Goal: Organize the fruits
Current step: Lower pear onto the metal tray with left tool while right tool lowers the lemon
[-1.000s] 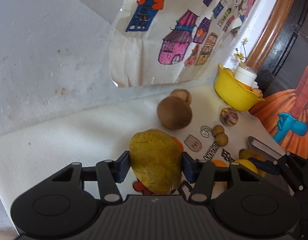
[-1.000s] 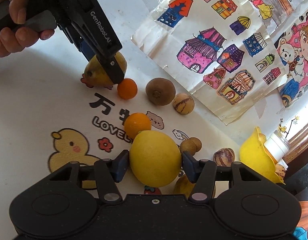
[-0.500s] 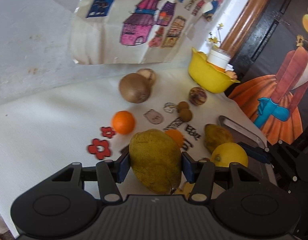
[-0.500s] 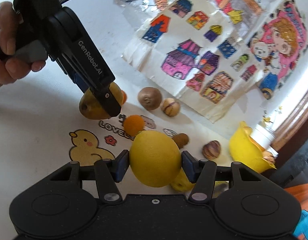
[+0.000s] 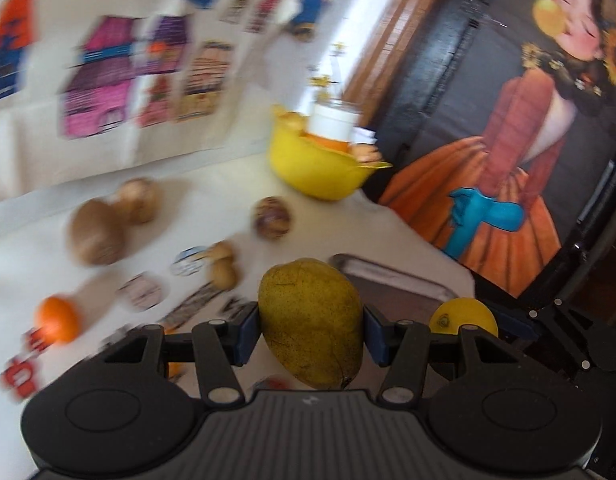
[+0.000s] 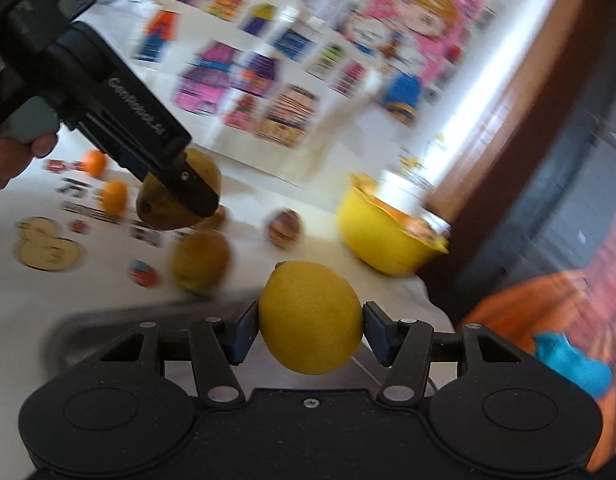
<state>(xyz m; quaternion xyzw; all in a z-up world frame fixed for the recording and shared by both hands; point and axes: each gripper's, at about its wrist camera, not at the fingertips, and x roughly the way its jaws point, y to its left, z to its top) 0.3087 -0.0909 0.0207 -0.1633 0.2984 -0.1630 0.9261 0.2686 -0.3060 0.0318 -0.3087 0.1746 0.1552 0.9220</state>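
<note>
The left gripper (image 5: 311, 334) clamps a pear (image 5: 311, 322), the right gripper (image 6: 310, 334) a lemon (image 6: 310, 317), both above what looks like a metal tray (image 5: 392, 280); each should be lowered level before release.

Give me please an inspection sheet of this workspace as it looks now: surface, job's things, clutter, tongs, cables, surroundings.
Surface: white table cover with cartoon prints; metal tray near its edge.
Job's things: pear in left tongs; lemon in right tongs; oranges, brown fruits and another pear loose on the cover.
Clutter: yellow bowl holding a white jar.
Tongs: both shut on fruit, held above the table.
Cables: nothing seen.
Surroundings: coloured drawings, painted figure.
</note>
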